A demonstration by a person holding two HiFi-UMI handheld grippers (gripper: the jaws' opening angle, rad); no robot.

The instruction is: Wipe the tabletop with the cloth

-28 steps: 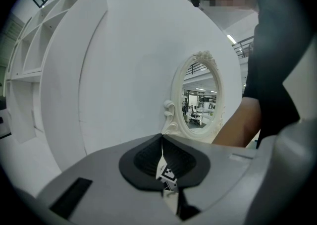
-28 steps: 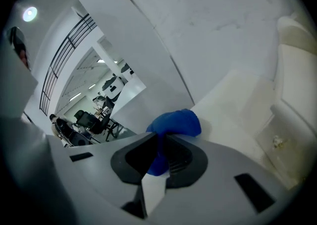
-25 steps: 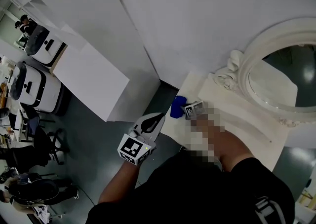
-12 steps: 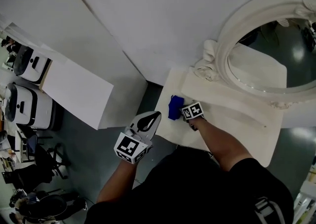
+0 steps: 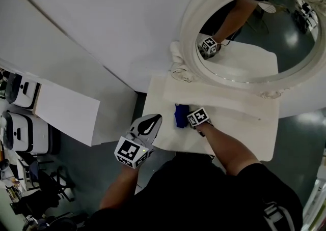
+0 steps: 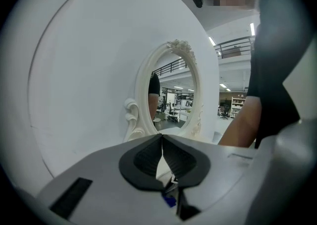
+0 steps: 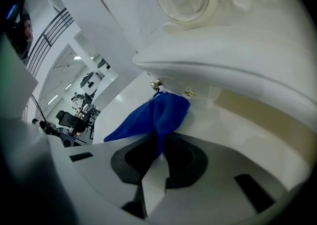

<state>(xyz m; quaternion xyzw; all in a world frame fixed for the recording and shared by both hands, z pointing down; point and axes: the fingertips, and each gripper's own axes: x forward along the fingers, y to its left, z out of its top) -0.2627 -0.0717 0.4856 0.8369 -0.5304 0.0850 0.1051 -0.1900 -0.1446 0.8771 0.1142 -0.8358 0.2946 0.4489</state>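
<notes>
A fold of the blue cloth (image 7: 158,112) is being pinched between the fingers (image 7: 184,162) of the right gripper (image 7: 161,144), pressed together on it. The rest is being laid against the white counter (image 5: 239,128), likely for dragging. The cloth is being held near the counter's left end, before the ornate mirror (image 5: 189,26). The left gripper (image 5: 156,118) is being held off the counter's edge, fingers closed on nothing, apparently clear of the wiping path.

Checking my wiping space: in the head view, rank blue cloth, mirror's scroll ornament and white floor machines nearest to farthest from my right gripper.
1. blue cloth: held in the right gripper.
2. scroll ornament: beyond it, at the base of the mirror.
3. white machines: far left, on the floor.
</notes>
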